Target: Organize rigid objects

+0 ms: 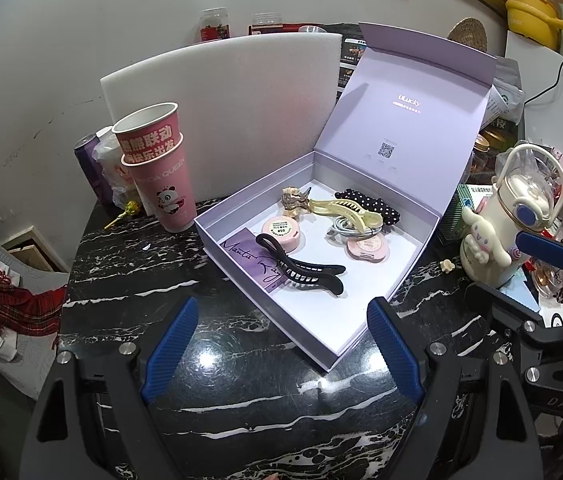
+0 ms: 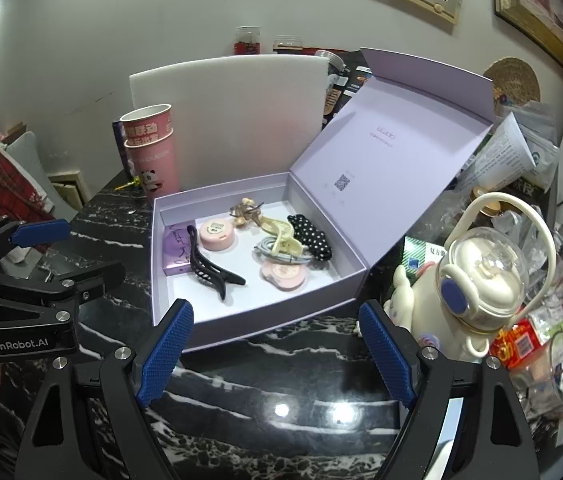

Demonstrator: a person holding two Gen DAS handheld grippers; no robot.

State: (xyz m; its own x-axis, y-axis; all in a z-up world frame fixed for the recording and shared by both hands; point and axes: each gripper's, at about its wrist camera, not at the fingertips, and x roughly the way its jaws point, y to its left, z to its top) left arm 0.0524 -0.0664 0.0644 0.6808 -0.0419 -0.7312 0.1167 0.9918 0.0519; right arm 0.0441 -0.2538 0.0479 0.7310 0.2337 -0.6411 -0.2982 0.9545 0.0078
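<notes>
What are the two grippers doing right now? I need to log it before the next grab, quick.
Left gripper: open, holding nothing, over the table short of the lilac box.
Right gripper: open, holding nothing.

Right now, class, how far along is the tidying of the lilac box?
Done: the black hair clip, yellow clip and two pink compacts lie inside the open lilac box. In hand: nothing; left gripper and right gripper are open, empty. Left: lid still up.

Lilac box (image 1: pixel 241 264), black clip (image 1: pixel 301 272), polka-dot black bow (image 1: pixel 369 204).
</notes>
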